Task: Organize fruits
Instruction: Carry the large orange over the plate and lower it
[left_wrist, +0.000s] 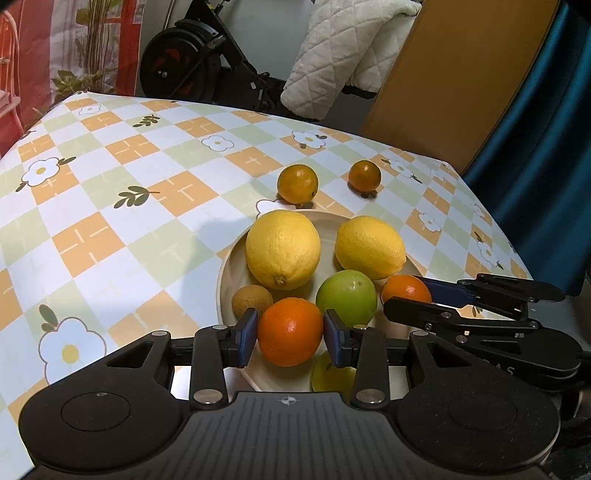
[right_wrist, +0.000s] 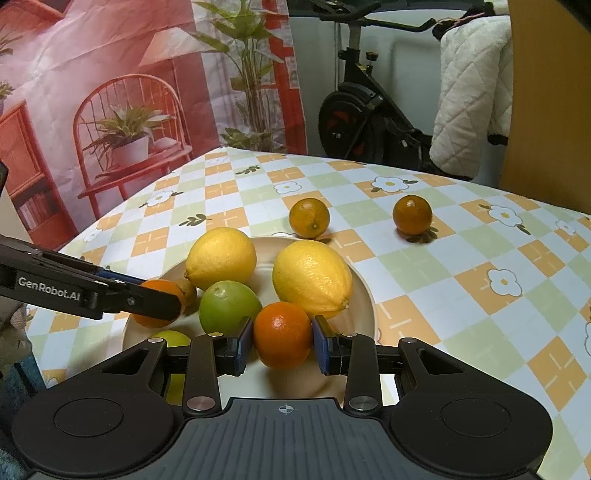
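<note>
Two loose oranges (right_wrist: 309, 217) beyond plate (right_wrist: 365, 295)

A black exercise bike (right_wrist: 364, 110) stands behind the table beside a quilted white blanket (right_wrist: 471, 92).

lemons (left_wrist: 282, 249) yellow | lime (left_wrist: 346, 301) green | tablecloth (left_wrist: 110, 206) orange-green checks, white flowers
</note>
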